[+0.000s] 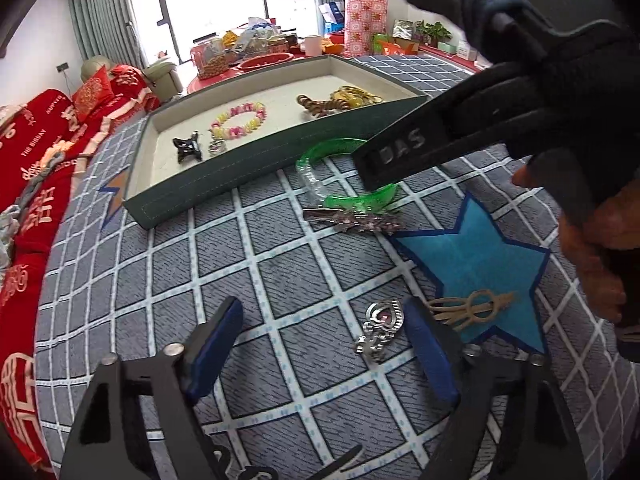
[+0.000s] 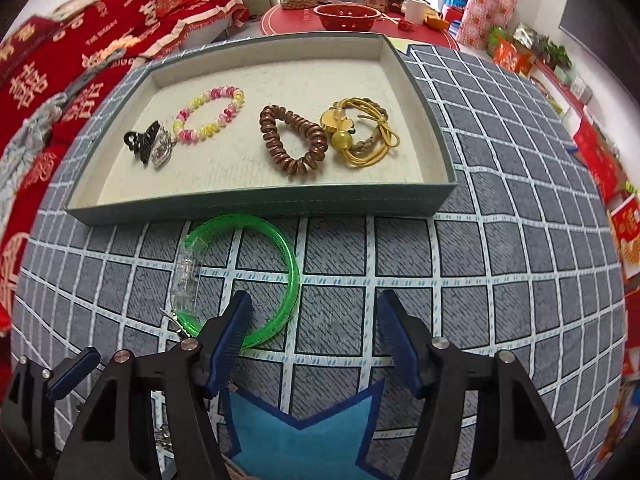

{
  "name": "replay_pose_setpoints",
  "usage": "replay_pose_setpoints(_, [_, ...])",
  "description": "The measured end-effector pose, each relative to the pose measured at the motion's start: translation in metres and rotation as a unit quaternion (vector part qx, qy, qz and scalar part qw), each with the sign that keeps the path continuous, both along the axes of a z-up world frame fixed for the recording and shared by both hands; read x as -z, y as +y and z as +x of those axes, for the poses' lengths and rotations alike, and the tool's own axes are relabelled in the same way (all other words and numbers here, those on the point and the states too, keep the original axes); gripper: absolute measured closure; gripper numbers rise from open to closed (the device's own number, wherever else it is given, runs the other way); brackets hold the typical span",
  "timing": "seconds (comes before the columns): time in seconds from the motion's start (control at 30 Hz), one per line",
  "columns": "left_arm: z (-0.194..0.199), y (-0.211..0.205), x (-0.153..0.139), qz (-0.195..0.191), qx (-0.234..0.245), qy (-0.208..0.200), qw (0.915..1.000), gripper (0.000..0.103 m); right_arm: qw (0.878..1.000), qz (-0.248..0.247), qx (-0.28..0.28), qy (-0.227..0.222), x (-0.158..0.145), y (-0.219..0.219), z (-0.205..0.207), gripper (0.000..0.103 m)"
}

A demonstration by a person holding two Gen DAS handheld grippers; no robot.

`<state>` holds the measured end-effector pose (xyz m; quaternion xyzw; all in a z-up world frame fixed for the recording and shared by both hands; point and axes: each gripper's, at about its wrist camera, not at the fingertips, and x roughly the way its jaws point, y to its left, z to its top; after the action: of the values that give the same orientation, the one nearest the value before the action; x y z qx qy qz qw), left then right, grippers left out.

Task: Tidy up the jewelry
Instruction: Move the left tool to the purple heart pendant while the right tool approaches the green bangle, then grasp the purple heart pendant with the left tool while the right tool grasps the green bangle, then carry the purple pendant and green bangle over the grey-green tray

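A green-sided tray holds a black claw clip, a pink-yellow bead bracelet, a brown coil hair tie and yellow hair ties. A green bangle lies on the checked cloth in front of the tray. My right gripper is open, its left finger over the bangle's near rim. My left gripper is open just above a silver heart pendant. A sparkly hair clip and a tan hair pin lie nearby.
A blue star patch is on the grey checked cloth. Red bedding lies at the left. A red table with a bowl and clutter stands behind the tray. The right gripper's body fills the left view's upper right.
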<state>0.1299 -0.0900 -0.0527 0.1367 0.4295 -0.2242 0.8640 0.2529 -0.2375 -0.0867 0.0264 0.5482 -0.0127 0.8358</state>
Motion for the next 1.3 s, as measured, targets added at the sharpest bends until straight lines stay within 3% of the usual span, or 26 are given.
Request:
replay_pose_setpoints(0.07, [-0.002,-0.002,-0.001,0.004,0.002,0.000,1.0000,0.017,1.000,-0.016,-0.008,-0.001,0.000,0.006,0.001,0.037])
replay_pose_setpoints(0.23, [-0.005,-0.004,-0.002,0.005,0.009,0.008,0.9999,0.021,1.000,-0.015,-0.012,-0.003,-0.005,0.009,0.001,0.068])
replay_pose_setpoints(0.3, [-0.008,-0.003,-0.003,-0.008,0.023,0.020,0.9995,0.038,1.000,-0.013,-0.013,-0.003,-0.005,0.009,0.001,0.074])
replay_pose_setpoints(0.37, [-0.013,-0.006,-0.004,-0.006,0.032,0.017,0.9993,0.048,1.000,-0.011,-0.015,-0.003,-0.005,0.009,0.002,0.084])
replay_pose_setpoints(0.4, [-0.016,-0.007,-0.004,-0.006,0.038,0.013,0.9992,0.059,1.000,-0.010,-0.015,-0.004,-0.005,0.009,0.001,0.091])
replay_pose_setpoints(0.43, [-0.018,-0.008,-0.004,-0.006,0.042,0.011,0.9990,0.062,1.000,-0.010,-0.013,-0.004,-0.005,0.008,0.001,0.094])
replay_pose_setpoints(0.5, [-0.023,-0.010,-0.004,-0.006,0.049,0.008,0.9988,0.072,1.000,-0.003,-0.007,-0.007,-0.005,0.006,-0.001,0.096])
replay_pose_setpoints(0.67, [-0.026,-0.006,-0.006,-0.009,0.040,0.006,0.9991,0.072,1.000,0.013,0.015,-0.020,-0.008,-0.008,-0.010,0.096])
replay_pose_setpoints(1.03, [-0.014,0.028,-0.023,-0.055,-0.010,0.015,0.9983,0.072,0.997,0.061,0.046,-0.033,-0.020,-0.038,-0.039,0.096])
replay_pose_setpoints(1.3, [0.000,0.044,-0.032,-0.061,-0.050,0.004,0.9969,0.072,0.993,0.092,0.058,-0.035,-0.026,-0.050,-0.058,0.096])
